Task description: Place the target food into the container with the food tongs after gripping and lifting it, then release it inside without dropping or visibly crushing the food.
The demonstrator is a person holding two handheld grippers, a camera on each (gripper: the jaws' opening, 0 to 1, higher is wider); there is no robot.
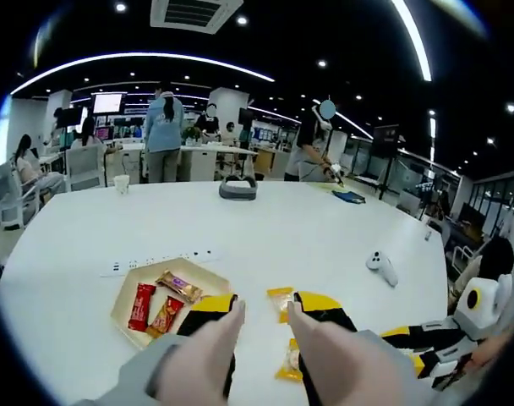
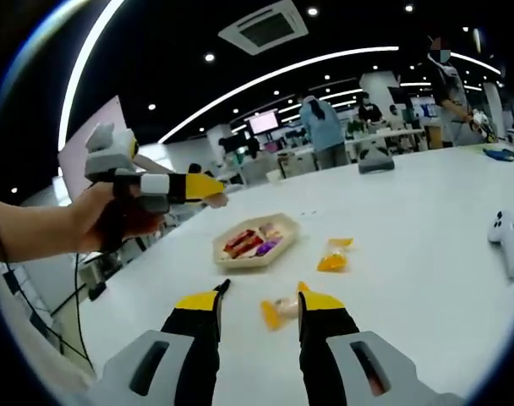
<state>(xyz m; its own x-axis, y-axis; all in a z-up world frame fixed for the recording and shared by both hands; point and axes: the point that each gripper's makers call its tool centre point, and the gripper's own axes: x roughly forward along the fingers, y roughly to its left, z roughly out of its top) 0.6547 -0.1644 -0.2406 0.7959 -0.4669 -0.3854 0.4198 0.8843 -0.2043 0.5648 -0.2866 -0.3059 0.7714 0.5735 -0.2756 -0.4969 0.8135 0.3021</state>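
Two candies (image 2: 335, 255) lie ahead of the wide-open right gripper (image 2: 259, 298); tray (image 2: 278, 244) beyond, controller (image 2: 504, 241) rightward. Left gripper (image 1: 265, 306) also gapes.

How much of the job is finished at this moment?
Done: three wrapped snacks lie in the beige container. In hand: nothing; the right gripper is open around one orange-wrapped snack on the table, not lifted. Left: that snack and the second orange one. The left gripper is open.
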